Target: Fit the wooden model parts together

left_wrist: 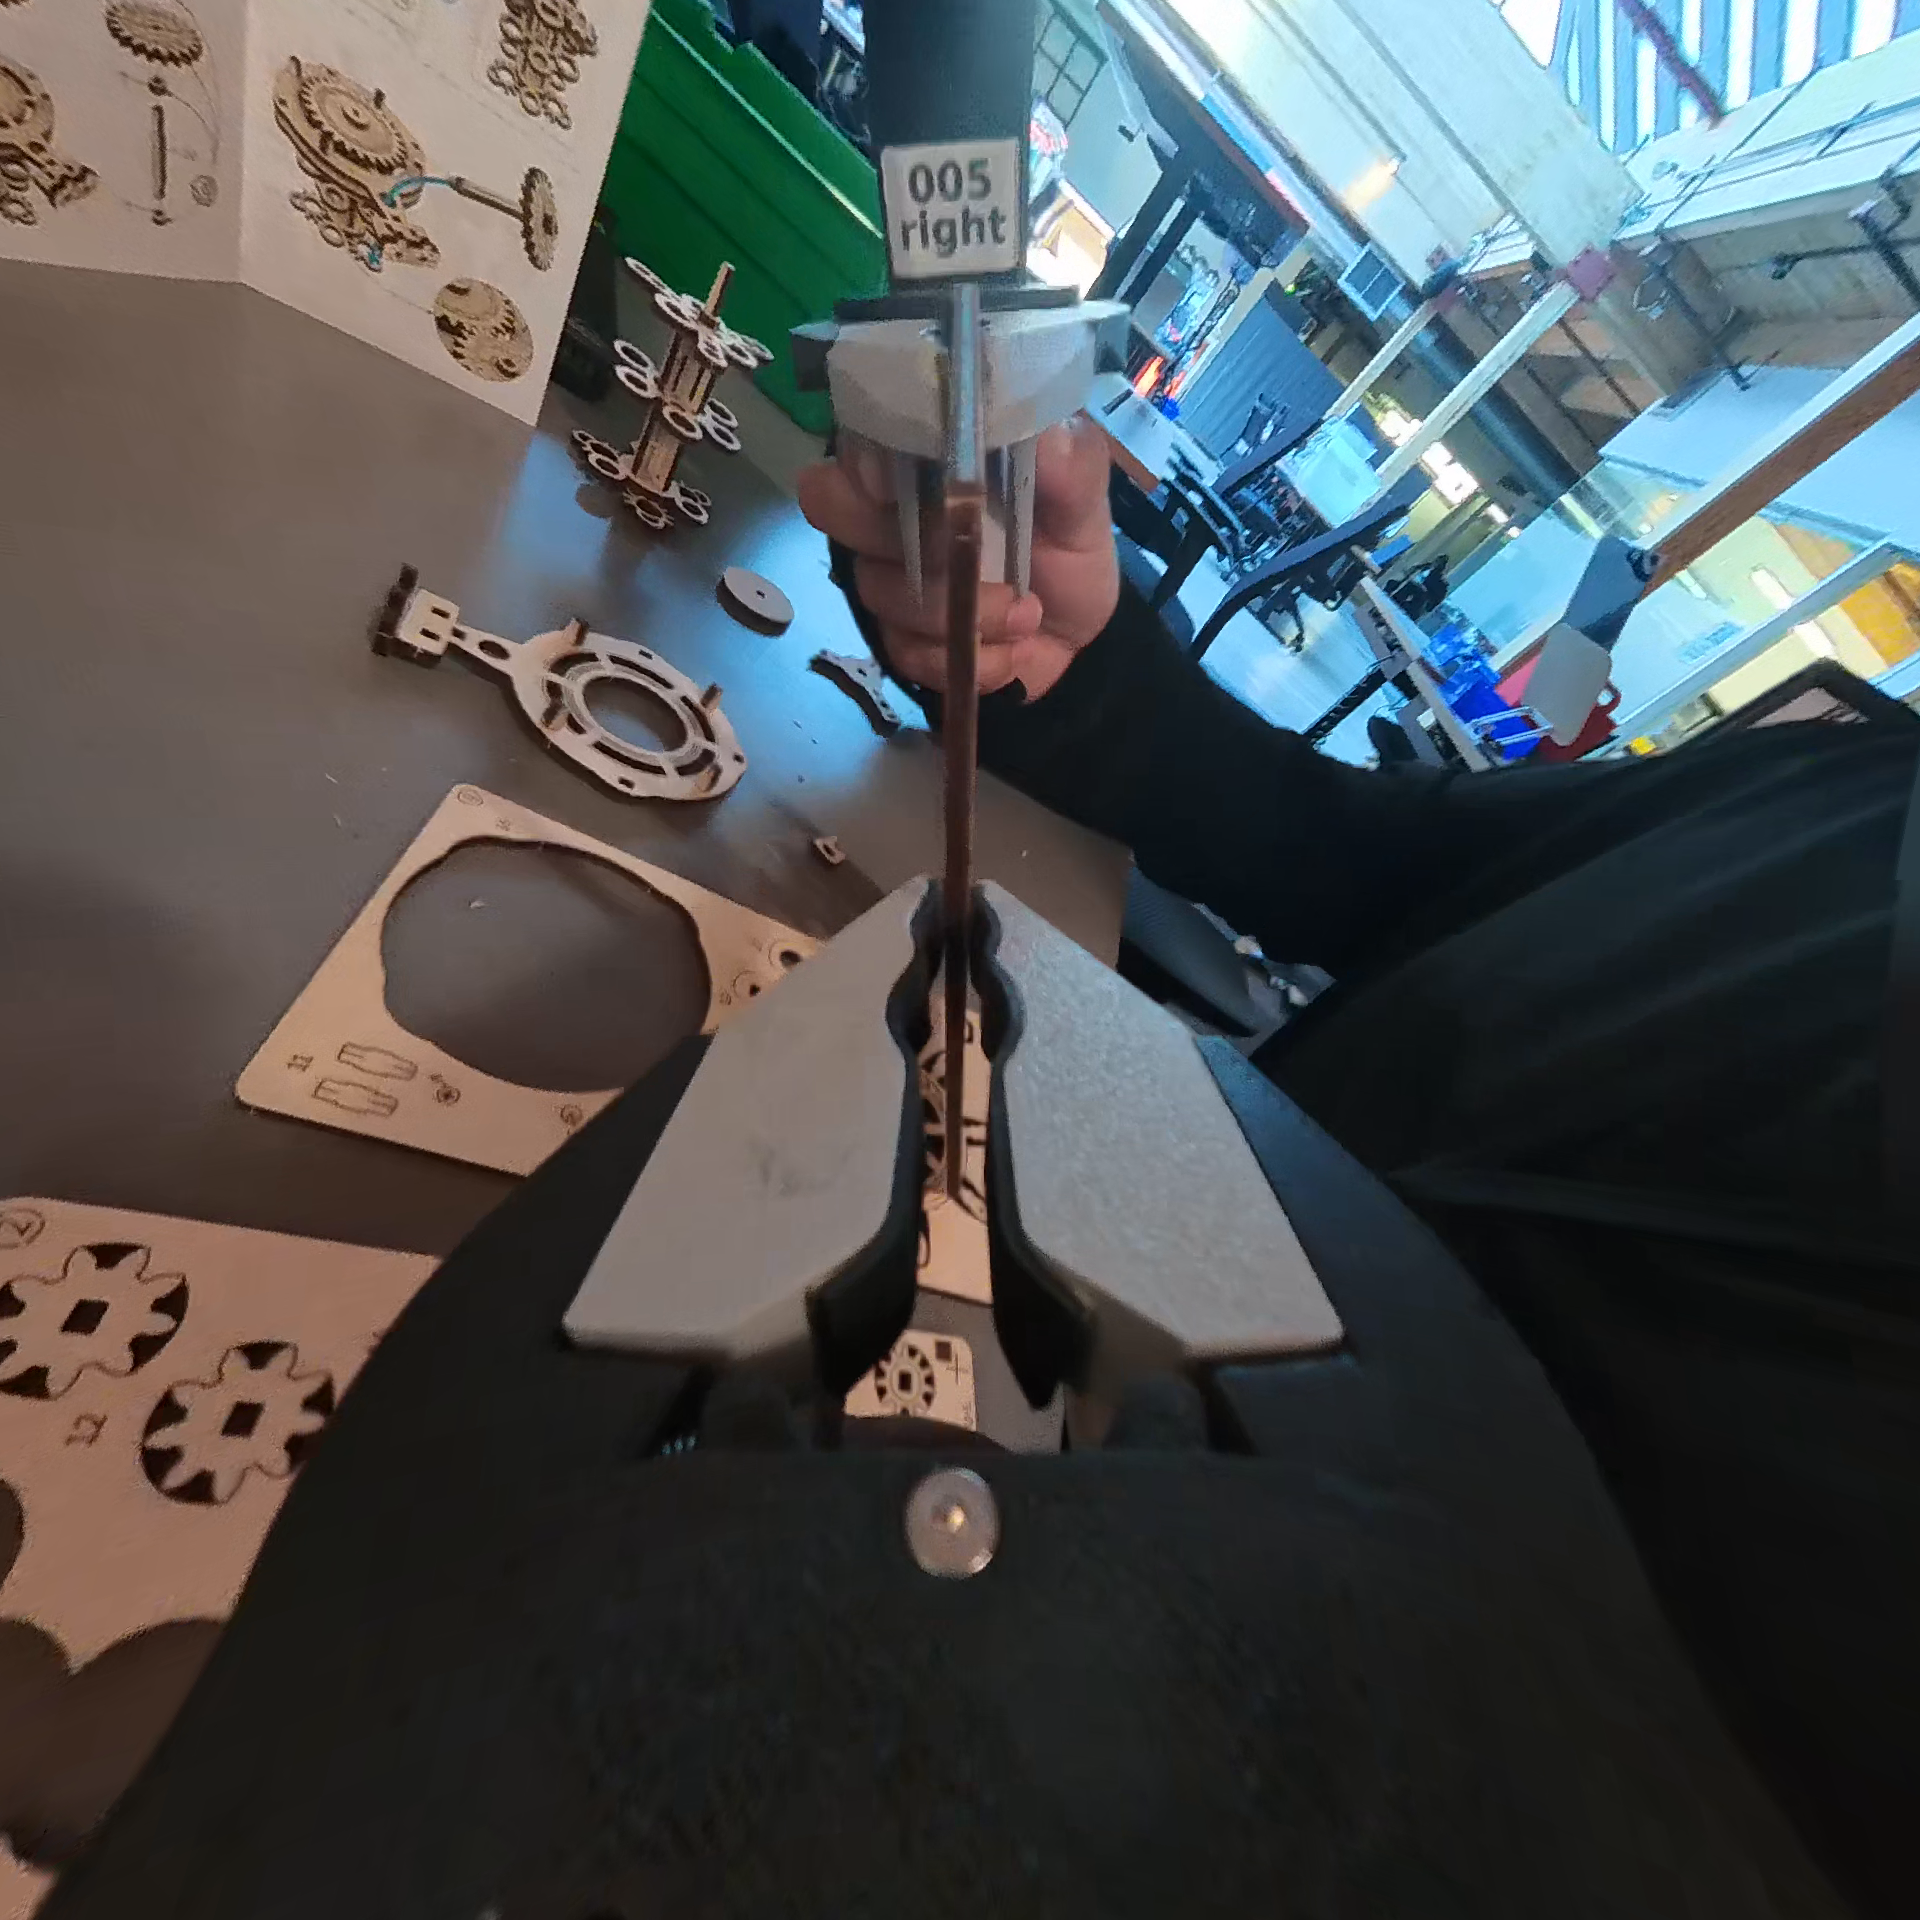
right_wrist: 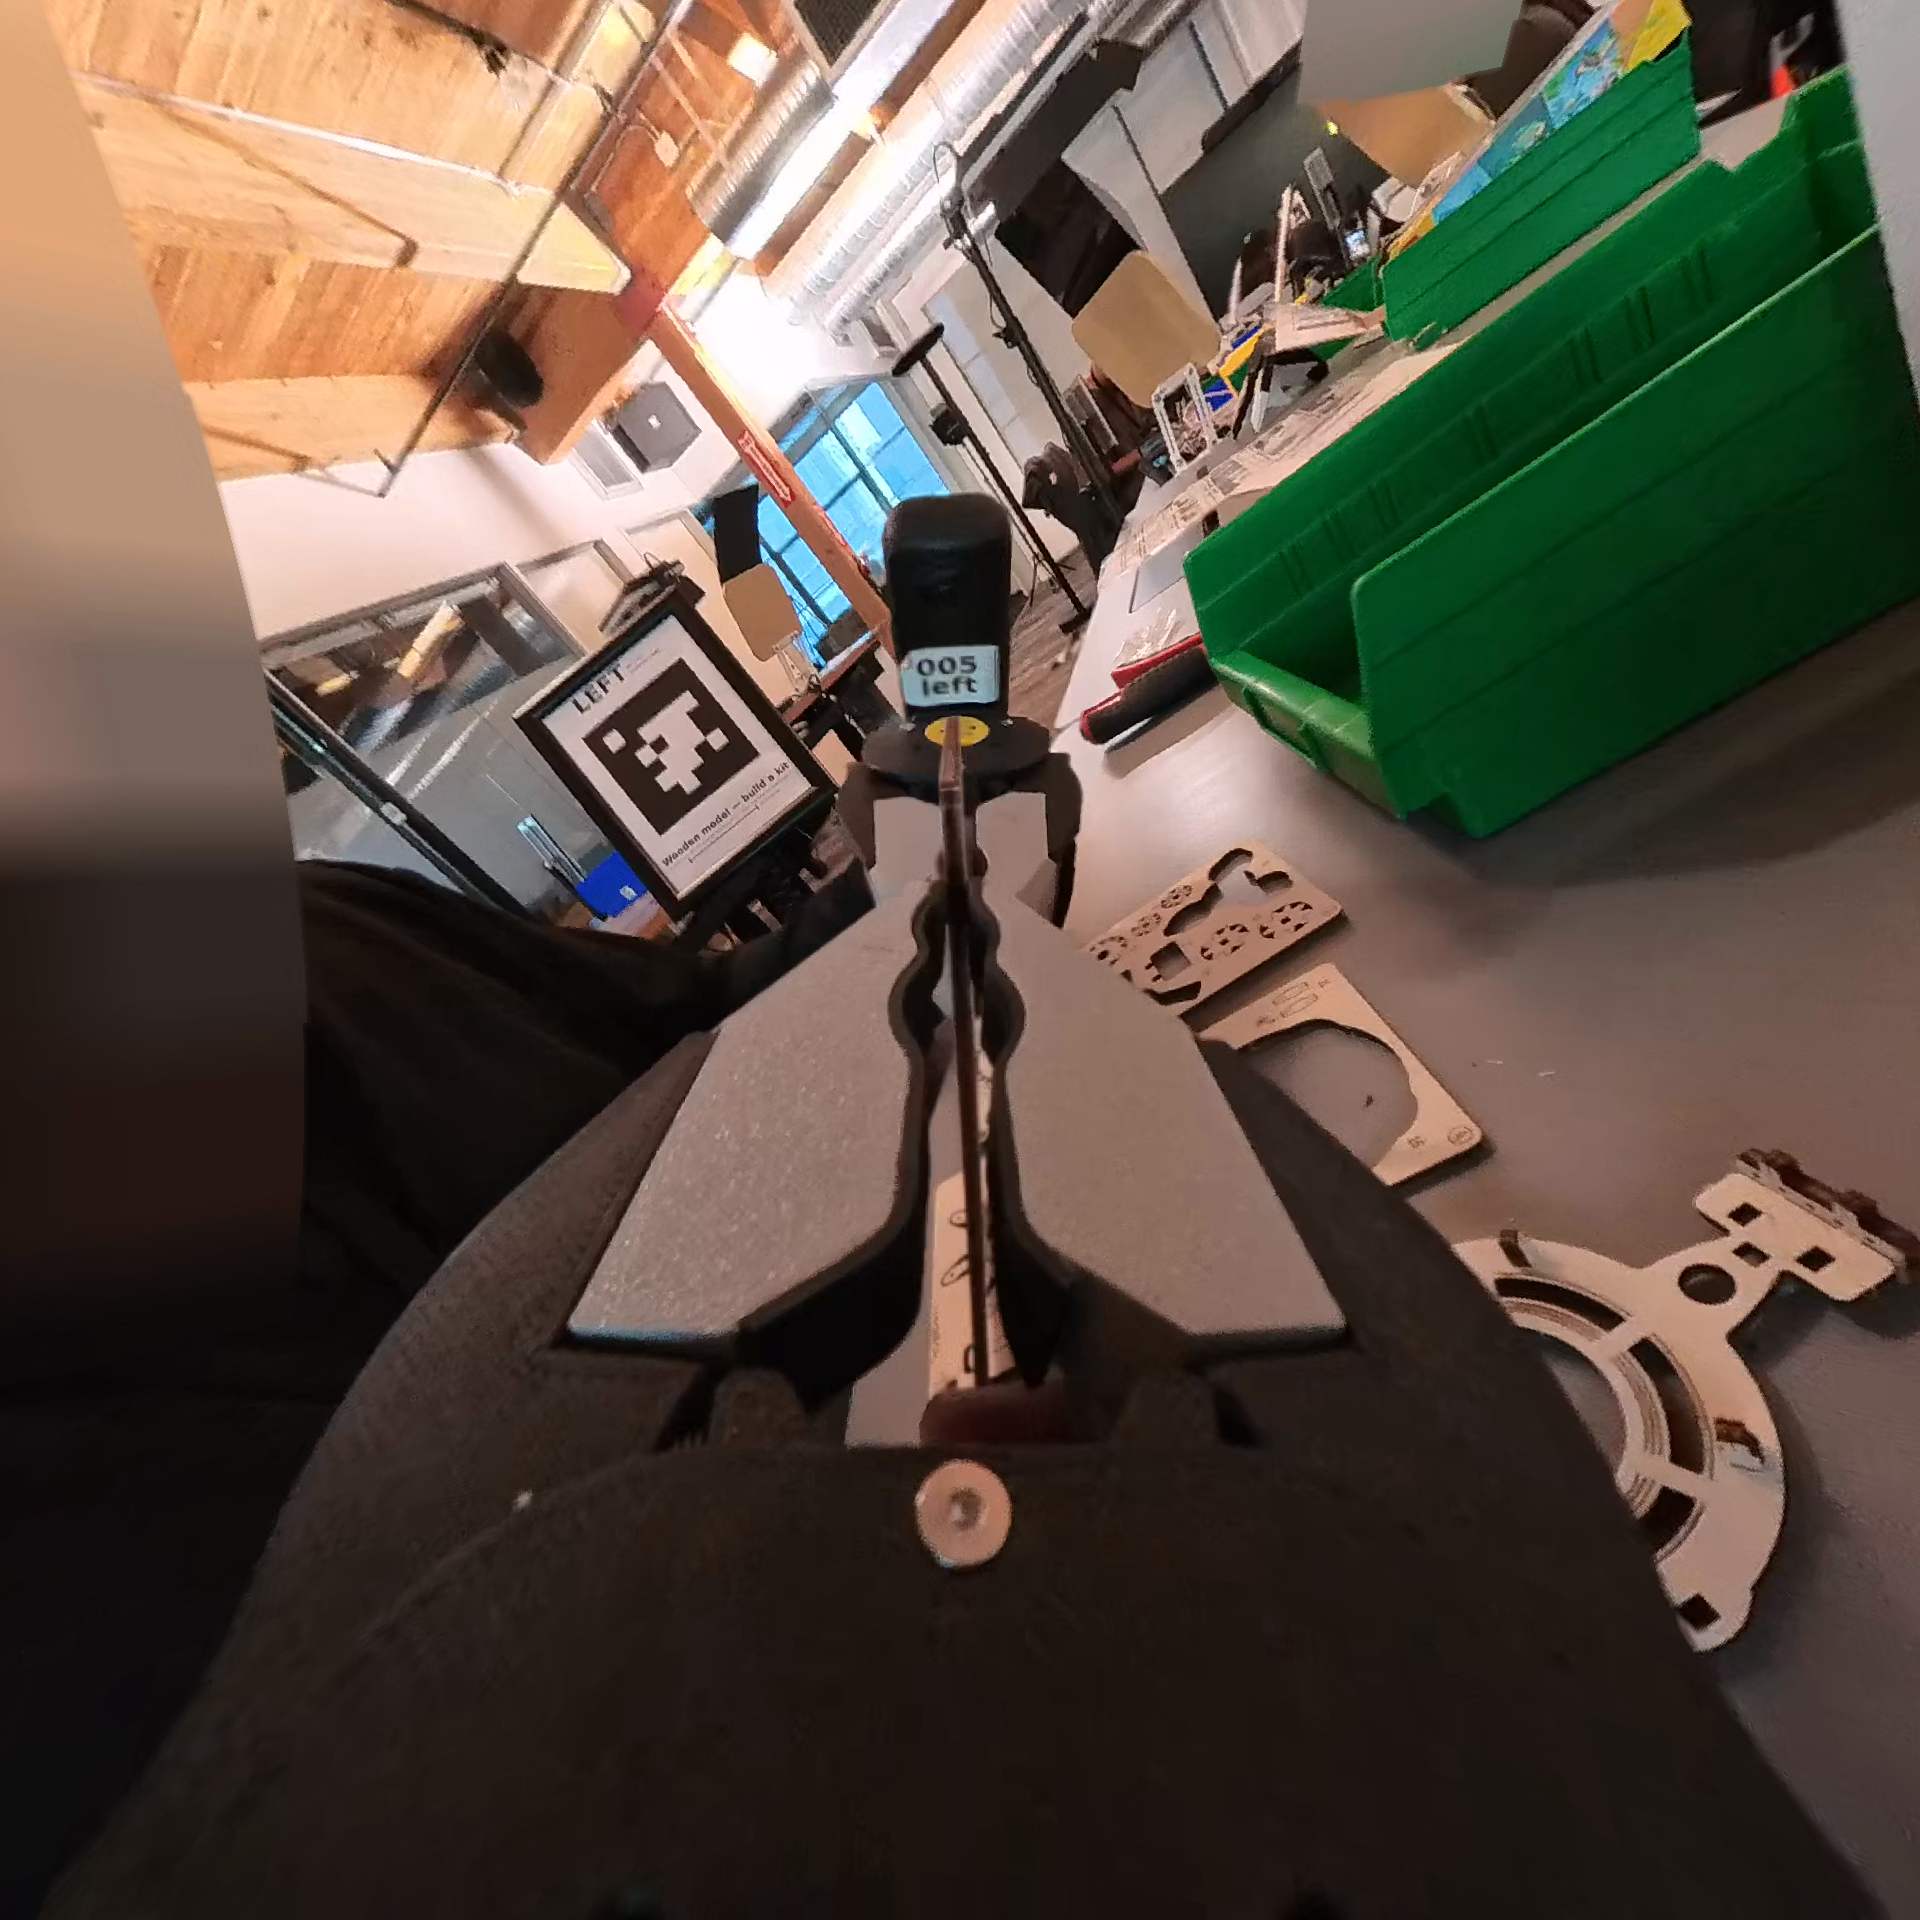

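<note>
A thin wooden sheet (left_wrist: 961, 727) is seen edge-on and hangs in the air between my two grippers above the grey table (left_wrist: 208, 571). In the left wrist view my left gripper (left_wrist: 954, 904) is shut on its near end, with the dark pads pressed on both faces. My right gripper (left_wrist: 964, 561) faces it and is clamped on the far end. In the right wrist view my right gripper (right_wrist: 951, 914) is shut on the same sheet (right_wrist: 966, 1091), and my left gripper (right_wrist: 956, 790) holds the other end.
On the table lie a ring-shaped wooden frame with an arm (left_wrist: 613, 707) (right_wrist: 1662, 1382), a small wooden tower with rings (left_wrist: 675, 405), a small disc (left_wrist: 755, 600) and punched-out sheets (left_wrist: 499, 987) (right_wrist: 1216, 925). Green bins (right_wrist: 1610, 571), a folded instruction sheet (left_wrist: 312, 156) and a framed sign (right_wrist: 675, 769) stand around. About 8 centimetres separates my left fingertips from my right.
</note>
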The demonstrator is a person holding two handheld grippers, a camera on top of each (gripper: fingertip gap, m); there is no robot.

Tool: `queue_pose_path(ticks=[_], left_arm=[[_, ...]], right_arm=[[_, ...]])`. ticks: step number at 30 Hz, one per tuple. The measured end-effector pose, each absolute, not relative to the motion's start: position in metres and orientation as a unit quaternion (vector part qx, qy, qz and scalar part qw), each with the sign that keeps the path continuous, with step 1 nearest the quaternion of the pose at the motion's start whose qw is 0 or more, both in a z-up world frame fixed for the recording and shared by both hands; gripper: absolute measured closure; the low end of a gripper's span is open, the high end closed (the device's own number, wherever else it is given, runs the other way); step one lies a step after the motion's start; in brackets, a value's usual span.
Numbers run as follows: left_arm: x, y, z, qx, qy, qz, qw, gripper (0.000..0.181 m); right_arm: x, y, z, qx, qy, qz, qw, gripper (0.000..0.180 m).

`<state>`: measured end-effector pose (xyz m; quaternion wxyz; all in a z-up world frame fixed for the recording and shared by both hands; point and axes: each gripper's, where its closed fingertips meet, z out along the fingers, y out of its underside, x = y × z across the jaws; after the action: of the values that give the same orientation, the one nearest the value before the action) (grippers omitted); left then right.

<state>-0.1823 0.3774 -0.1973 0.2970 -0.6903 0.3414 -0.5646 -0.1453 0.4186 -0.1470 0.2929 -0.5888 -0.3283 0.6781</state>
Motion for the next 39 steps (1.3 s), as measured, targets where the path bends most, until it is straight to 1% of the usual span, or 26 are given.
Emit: queue_pose_path(ticks=[4, 8, 12, 14, 16, 19, 20, 21, 22, 24, 25, 26, 29, 30, 35, 37, 39], left_arm=[[-0.183, 0.392, -0.191, -0.683, 0.315, -0.582, 0.308, 0.181], [-0.186, 0.404, -0.181, -0.671, 0.281, -0.608, 0.317, 0.181], [-0.187, 0.412, -0.176, -0.665, 0.252, -0.625, 0.321, 0.181], [-0.188, 0.415, -0.176, -0.669, 0.244, -0.622, 0.326, 0.181], [-0.187, 0.414, -0.172, -0.664, 0.238, -0.628, 0.327, 0.181], [-0.187, 0.414, -0.171, -0.665, 0.231, -0.626, 0.334, 0.181], [-0.186, 0.412, -0.173, -0.668, 0.236, -0.621, 0.335, 0.175], [-0.184, 0.410, -0.178, -0.674, 0.244, -0.613, 0.332, 0.156], [-0.182, 0.407, -0.183, -0.680, 0.254, -0.606, 0.326, 0.144], [-0.177, 0.402, -0.189, -0.683, 0.262, -0.604, 0.318, 0.138], [-0.173, 0.400, -0.191, -0.685, 0.264, -0.601, 0.316, 0.141], [-0.170, 0.399, -0.191, -0.683, 0.267, -0.601, 0.318, 0.154], [-0.155, 0.388, -0.187, -0.670, 0.298, -0.599, 0.323, 0.169], [-0.150, 0.388, -0.187, -0.672, 0.304, -0.590, 0.329, 0.179], [-0.147, 0.395, -0.189, -0.686, 0.292, -0.574, 0.338, 0.181], [-0.153, 0.400, -0.185, -0.686, 0.273, -0.581, 0.342, 0.181], [-0.160, 0.406, -0.179, -0.681, 0.245, -0.598, 0.345, 0.181]], right_arm=[[-0.139, 0.430, -0.145, -0.590, -0.293, 0.691, 0.298, 0.179], [-0.135, 0.439, -0.146, -0.600, -0.273, 0.690, 0.299, 0.154], [-0.141, 0.435, -0.158, -0.619, -0.298, 0.663, 0.296, 0.150], [-0.147, 0.428, -0.163, -0.624, -0.318, 0.654, 0.286, 0.157], [-0.152, 0.423, -0.169, -0.630, -0.337, 0.640, 0.282, 0.180], [-0.154, 0.423, -0.167, -0.628, -0.342, 0.636, 0.290, 0.180], [-0.153, 0.424, -0.165, -0.627, -0.338, 0.637, 0.295, 0.180], [-0.153, 0.425, -0.163, -0.626, -0.333, 0.638, 0.300, 0.180], [-0.152, 0.425, -0.161, -0.623, -0.330, 0.640, 0.304, 0.180], [-0.150, 0.424, -0.155, -0.613, -0.324, 0.652, 0.306, 0.180], [-0.149, 0.424, -0.152, -0.607, -0.320, 0.659, 0.306, 0.180], [-0.149, 0.423, -0.150, -0.604, -0.318, 0.665, 0.303, 0.180], [-0.153, 0.421, -0.151, -0.608, -0.317, 0.661, 0.306, 0.180], [-0.156, 0.420, -0.152, -0.609, -0.320, 0.659, 0.304, 0.180], [-0.150, 0.421, -0.156, -0.620, -0.320, 0.644, 0.312, 0.179], [-0.145, 0.417, -0.162, -0.630, -0.339, 0.629, 0.305, 0.162], [-0.144, 0.411, -0.174, -0.644, -0.368, 0.602, 0.295, 0.157]])
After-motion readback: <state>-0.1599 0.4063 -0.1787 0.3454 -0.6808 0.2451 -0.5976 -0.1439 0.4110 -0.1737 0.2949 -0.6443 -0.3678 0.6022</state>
